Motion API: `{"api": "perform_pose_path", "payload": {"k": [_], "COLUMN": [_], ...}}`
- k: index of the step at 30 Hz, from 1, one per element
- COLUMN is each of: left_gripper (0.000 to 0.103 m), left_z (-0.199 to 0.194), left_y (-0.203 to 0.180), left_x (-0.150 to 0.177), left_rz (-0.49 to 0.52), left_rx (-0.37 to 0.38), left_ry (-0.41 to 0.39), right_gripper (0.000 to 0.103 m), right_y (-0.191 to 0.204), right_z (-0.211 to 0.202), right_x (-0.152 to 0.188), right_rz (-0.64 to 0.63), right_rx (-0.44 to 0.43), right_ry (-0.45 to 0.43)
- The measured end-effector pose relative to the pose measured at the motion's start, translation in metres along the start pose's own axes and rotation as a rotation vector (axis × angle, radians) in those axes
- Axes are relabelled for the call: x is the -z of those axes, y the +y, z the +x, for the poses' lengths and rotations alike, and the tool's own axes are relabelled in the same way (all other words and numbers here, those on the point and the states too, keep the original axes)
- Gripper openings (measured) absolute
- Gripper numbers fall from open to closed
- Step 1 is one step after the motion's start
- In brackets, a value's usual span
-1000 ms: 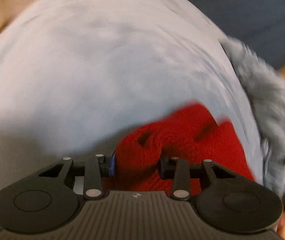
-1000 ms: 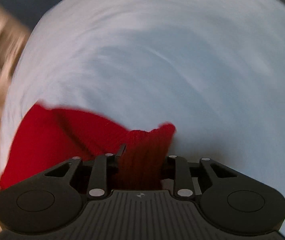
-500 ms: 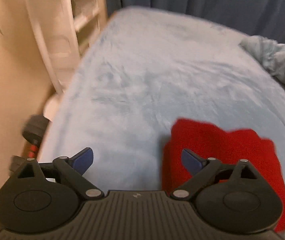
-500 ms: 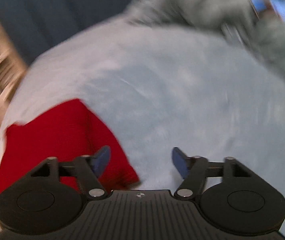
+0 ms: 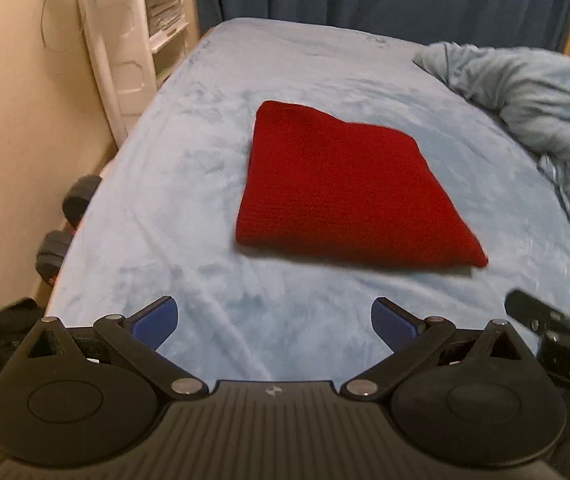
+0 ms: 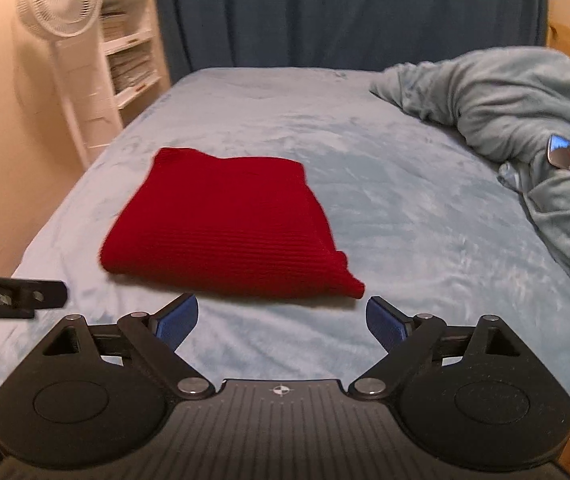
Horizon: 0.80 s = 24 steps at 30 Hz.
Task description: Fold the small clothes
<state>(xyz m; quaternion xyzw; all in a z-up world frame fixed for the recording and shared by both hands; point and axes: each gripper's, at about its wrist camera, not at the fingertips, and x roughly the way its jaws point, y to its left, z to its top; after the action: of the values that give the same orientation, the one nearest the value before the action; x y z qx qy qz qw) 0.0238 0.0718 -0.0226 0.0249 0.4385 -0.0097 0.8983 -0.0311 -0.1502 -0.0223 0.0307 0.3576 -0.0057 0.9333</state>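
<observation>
Lying folded: ribbed red knit garment (image 5: 349, 188) | plush blue bedspread (image 5: 189, 184)

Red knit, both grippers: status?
Left gripper open, empty. Right gripper opening, empty. Red knit folded flat on bed. Nothing obstructing.

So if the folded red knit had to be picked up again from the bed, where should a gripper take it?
Probably at the near right corner of the red knit, coming in low from the front. That corner sticks out, showing stacked layers, while the rest lies flat on the bed.
</observation>
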Motion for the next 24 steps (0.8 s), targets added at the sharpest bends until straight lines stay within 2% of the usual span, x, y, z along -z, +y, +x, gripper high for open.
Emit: {"api": "perform_pose_path", "payload": {"k": [3, 9, 17, 24], "left_gripper": [0.103, 0.103, 0.103, 0.103], "left_z": [-0.019, -0.038, -0.040, -0.032], "left_y": [-0.003, -0.001, -0.003, -0.002], "left_x": [0.012, 0.018, 0.019, 0.019], "left_rz": [0.019, 0.017, 0.039, 0.033], "left_rx": [-0.035, -0.038, -0.051, -0.043], "left_ry": [-0.040, -0.061, -0.063, -0.033], "right_gripper": [0.092, 0.092, 0.093, 0.095], "right_y": [0.007, 0.013, 0.012, 0.011], "right_z": [-0.015, -0.026, -0.030, -0.027], "right_x": [0.004, 0.008, 0.009, 0.008], "right_rz": [-0.023, -0.047, -0.033, -0.033], "right_rx": [-0.002, 0.006, 0.002, 0.011], "right_ry": [-0.015, -0.028, -0.033, -0.022]}}
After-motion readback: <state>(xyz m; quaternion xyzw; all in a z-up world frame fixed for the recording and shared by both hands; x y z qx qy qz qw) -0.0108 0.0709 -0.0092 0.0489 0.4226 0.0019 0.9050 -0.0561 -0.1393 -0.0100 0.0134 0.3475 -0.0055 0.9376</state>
